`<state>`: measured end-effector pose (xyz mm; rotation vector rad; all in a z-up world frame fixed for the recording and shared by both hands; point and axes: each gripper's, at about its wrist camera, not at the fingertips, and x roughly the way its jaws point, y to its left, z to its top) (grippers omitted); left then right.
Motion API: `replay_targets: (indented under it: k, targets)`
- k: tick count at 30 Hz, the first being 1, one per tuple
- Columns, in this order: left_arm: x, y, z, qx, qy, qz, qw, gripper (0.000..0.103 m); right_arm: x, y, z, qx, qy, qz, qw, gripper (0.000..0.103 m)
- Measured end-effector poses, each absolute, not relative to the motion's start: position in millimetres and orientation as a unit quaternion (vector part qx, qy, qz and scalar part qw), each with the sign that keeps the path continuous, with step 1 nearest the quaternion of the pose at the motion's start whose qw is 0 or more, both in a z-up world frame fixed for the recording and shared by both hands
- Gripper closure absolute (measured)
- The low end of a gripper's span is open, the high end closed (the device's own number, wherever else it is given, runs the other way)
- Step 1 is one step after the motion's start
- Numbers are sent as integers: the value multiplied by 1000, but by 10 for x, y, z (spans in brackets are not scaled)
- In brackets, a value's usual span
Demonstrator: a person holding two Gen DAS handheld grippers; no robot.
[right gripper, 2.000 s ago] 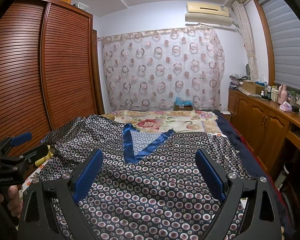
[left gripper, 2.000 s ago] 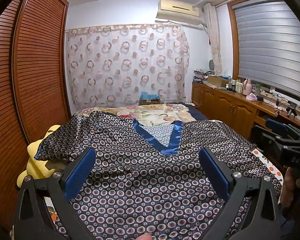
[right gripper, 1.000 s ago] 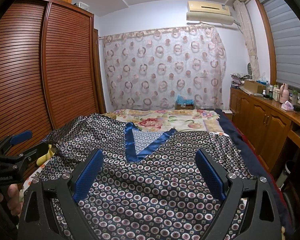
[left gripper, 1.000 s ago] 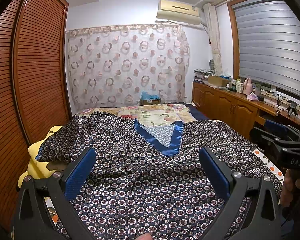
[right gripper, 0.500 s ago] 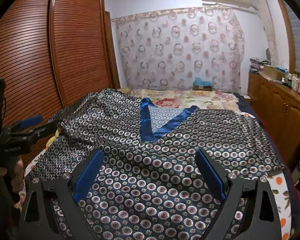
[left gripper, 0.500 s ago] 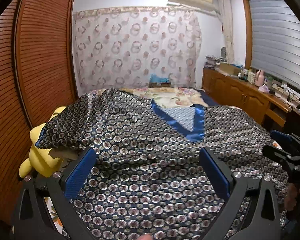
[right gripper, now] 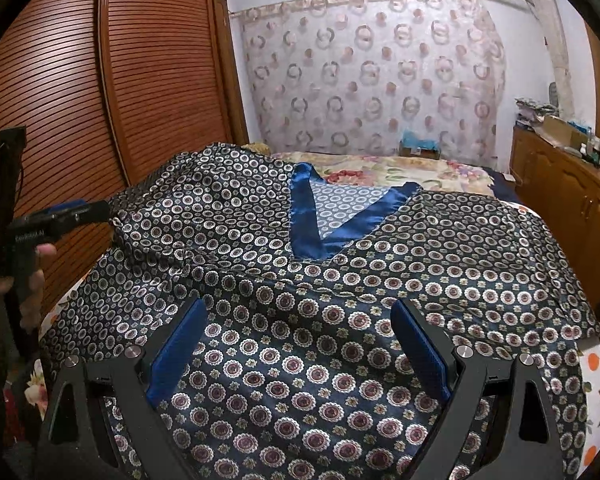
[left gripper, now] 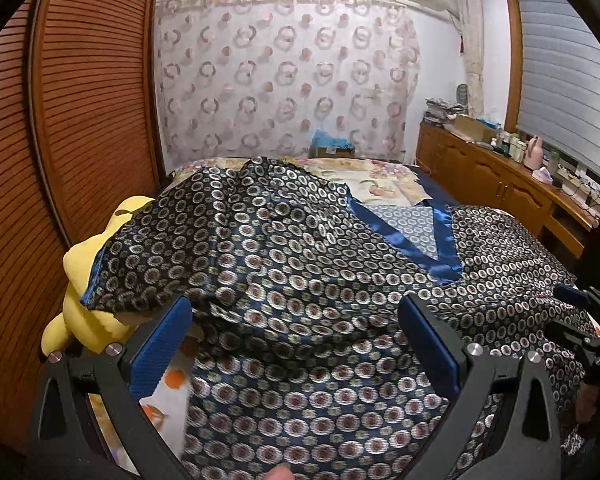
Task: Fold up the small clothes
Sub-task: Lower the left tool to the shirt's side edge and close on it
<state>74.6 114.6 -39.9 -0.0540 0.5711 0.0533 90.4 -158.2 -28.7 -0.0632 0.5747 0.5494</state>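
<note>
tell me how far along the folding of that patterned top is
Barely begun. Done: the patterned V-neck top lies spread face-up on the bed, blue neckline showing. In hand: nothing is gripped; the left gripper and right gripper are both open above the fabric. Left: every fold. The sleeve on the left side drapes over a yellow plush toy and needs bringing in.

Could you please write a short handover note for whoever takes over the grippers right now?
Left gripper: open, holding nothing, near the garment's left side.
Right gripper: open, holding nothing, over the garment's lower middle.
Patterned top: spread front-up on the bed, blue V-neck towards the far end. Its left sleeve drapes over a yellow plush toy.
Done: garment laid out; no fold visible.
Left: all folds, probably starting with the sleeves.
</note>
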Motion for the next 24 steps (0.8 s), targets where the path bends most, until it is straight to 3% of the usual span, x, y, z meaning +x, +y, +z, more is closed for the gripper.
replay_targets:
  k: [21,24]
  targets:
    - [1236,2539,-647,-88,331,116,932,0,869,-1328,-544,-56,303,273,911,9]
    - [1322,2679,-749,-95,340,113,929,5,898,-1347,-562,-51,307,273,910,9]
